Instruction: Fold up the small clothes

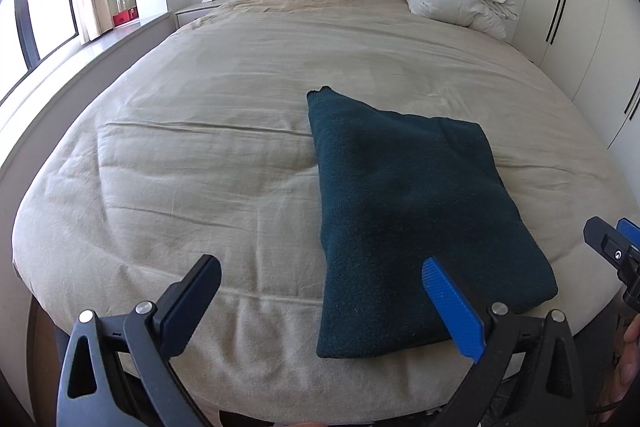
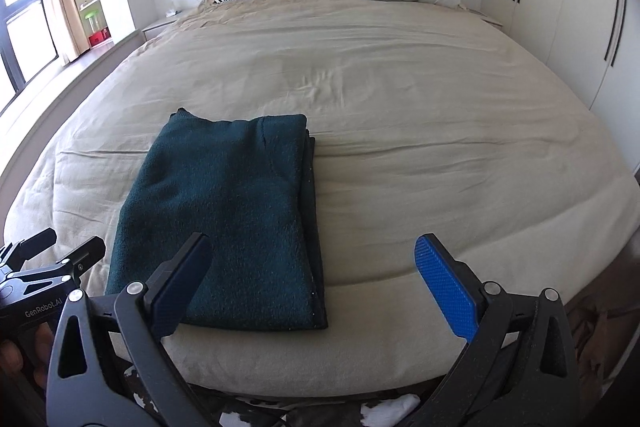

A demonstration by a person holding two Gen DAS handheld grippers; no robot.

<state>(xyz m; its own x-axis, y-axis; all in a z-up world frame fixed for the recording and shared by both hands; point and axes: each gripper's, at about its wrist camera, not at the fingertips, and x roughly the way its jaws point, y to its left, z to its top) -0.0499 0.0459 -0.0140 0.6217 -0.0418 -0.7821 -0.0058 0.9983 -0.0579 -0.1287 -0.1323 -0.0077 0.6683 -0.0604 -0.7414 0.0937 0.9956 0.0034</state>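
Folded sweater (image 1: 404, 211) on bed (image 1: 200, 147); left claw (image 1: 320, 291), right claw (image 2: 312, 267) wide, empty, above near edge.

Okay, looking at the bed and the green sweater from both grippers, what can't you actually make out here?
- Sweater: its sleeves and layer count, folded under, both views.
- Its near edge: partly behind the left gripper in the left view and behind the right gripper in the right.
- Shelf items: too small and warped at the edge, both views.
- Floor: mostly hidden by the bed and gripper bodies.
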